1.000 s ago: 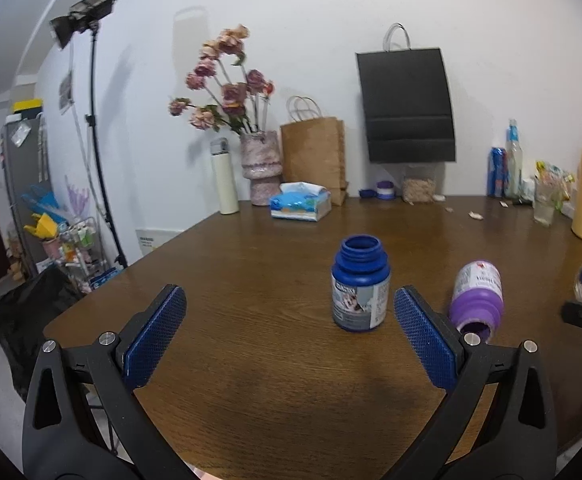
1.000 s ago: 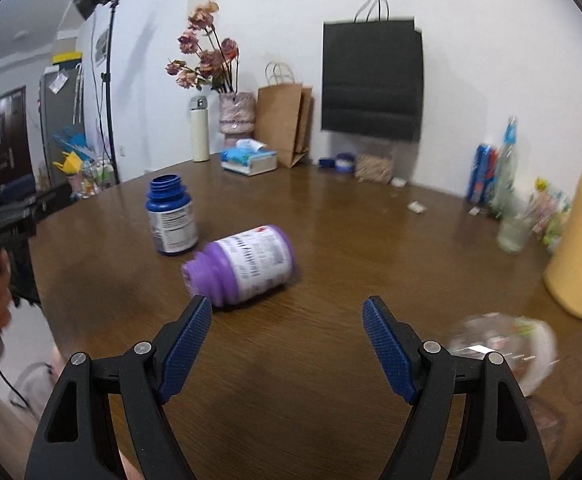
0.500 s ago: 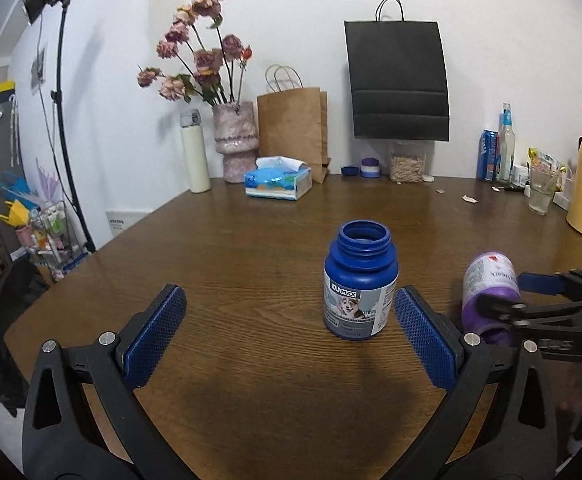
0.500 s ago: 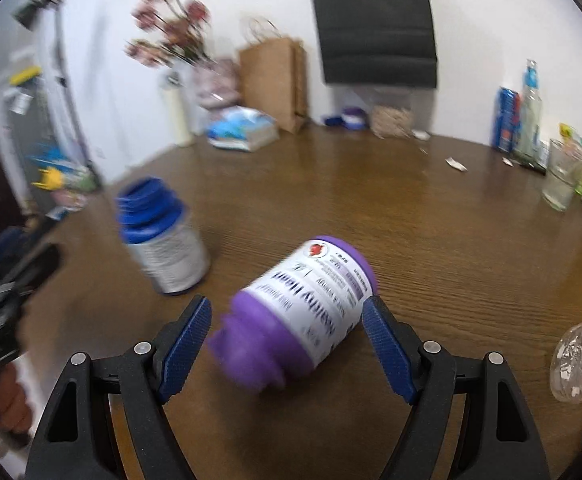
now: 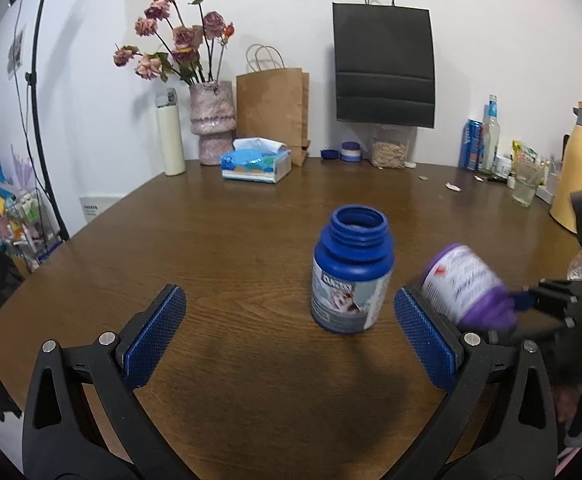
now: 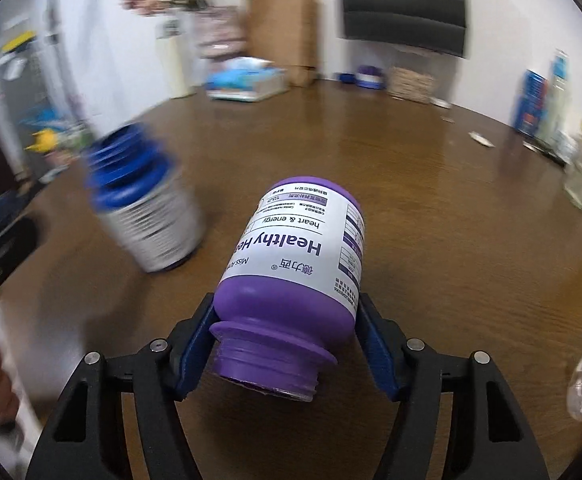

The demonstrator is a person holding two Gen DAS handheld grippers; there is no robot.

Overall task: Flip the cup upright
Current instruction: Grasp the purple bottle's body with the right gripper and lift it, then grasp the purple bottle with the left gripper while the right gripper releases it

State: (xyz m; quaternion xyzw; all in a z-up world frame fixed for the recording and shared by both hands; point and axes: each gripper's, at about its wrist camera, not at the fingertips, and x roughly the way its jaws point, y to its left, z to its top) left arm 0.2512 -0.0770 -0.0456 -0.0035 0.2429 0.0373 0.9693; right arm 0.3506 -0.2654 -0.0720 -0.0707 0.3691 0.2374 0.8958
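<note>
A purple bottle [image 6: 295, 264] with a white label lies tilted, its open mouth toward the camera, held between the blue pads of my right gripper [image 6: 287, 344], which is shut on its shoulder. In the left wrist view the purple bottle [image 5: 465, 284] is lifted off the table, blurred, bottom end up. A blue bottle [image 5: 351, 270] with no cap stands upright on the brown table [image 5: 231, 240]; it also shows blurred in the right wrist view [image 6: 147, 208]. My left gripper [image 5: 287, 336] is open and empty, just in front of the blue bottle.
Along the table's back edge stand a flower vase [image 5: 212, 128], a cream flask [image 5: 169, 134], a tissue box [image 5: 257, 162], paper bags [image 5: 275, 108] and a jar [image 5: 389, 152]. At the right are bottles, a glass [image 5: 525, 184] and a yellow jug [image 5: 581, 172].
My right gripper has closed on the purple bottle and lifted it off the table, tipping it. The left gripper has moved a little closer to the blue bottle.
</note>
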